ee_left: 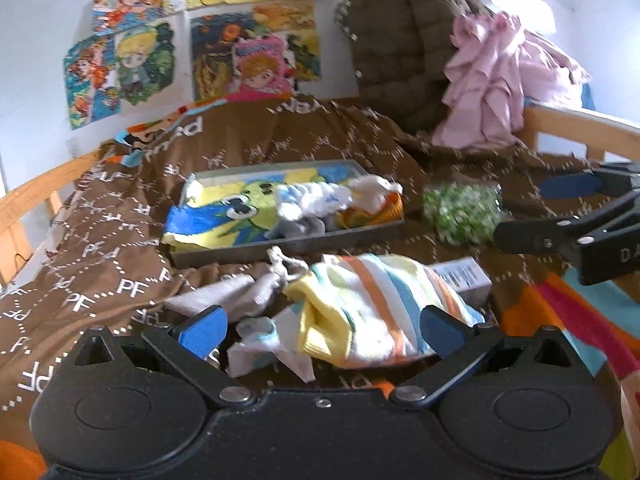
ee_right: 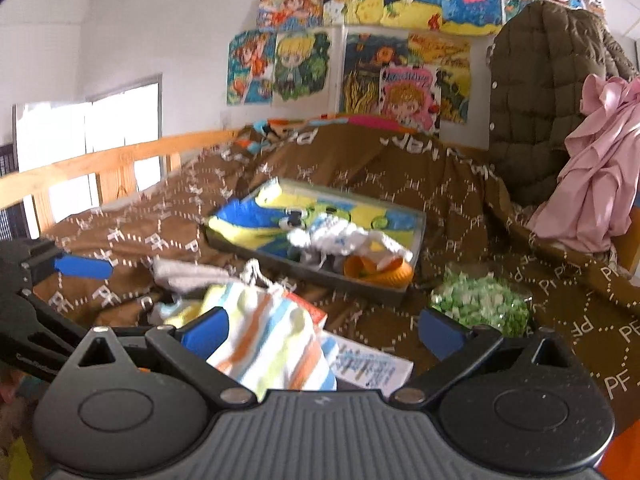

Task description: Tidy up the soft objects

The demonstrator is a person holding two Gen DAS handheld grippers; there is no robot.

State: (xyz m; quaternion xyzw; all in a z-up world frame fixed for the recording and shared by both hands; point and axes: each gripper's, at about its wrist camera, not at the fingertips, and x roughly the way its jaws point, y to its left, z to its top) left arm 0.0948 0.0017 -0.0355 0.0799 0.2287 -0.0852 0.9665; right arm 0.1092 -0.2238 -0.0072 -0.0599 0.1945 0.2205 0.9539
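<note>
- Closest in: both grippers are spread wide open with nothing in them. The left gripper (ee_left: 322, 326) sits low over the bed, and the striped sock (ee_left: 376, 312) lies right between its blue pads, so that's the nearer tool by my read.
- The sock's long axis runs roughly crosswise to the left fingers, a bit slanted, toe end toward the right pad. Good for a pinch across the middle.
- The right gripper (ee_right: 322, 332) sees the same sock off toward its left pad, not centred, lying partly over a small cardboard box (ee_right: 368, 366).
- Just beside the sock: a grey cloth (ee_left: 224, 294) and a little white scrap (ee_left: 260, 346); things are blurry here, so I can't say whether they touch.
- Further back on the brown blanket (ee_left: 120, 248) is the tray (ee_left: 256, 254), already holding a cartoon towel (ee_left: 224, 216) and some balled socks (ee_left: 320, 200). It lies straight ahead of the left gripper.
- A green speckled bundle (ee_left: 460, 210) sits near the tray's right end.
</note>
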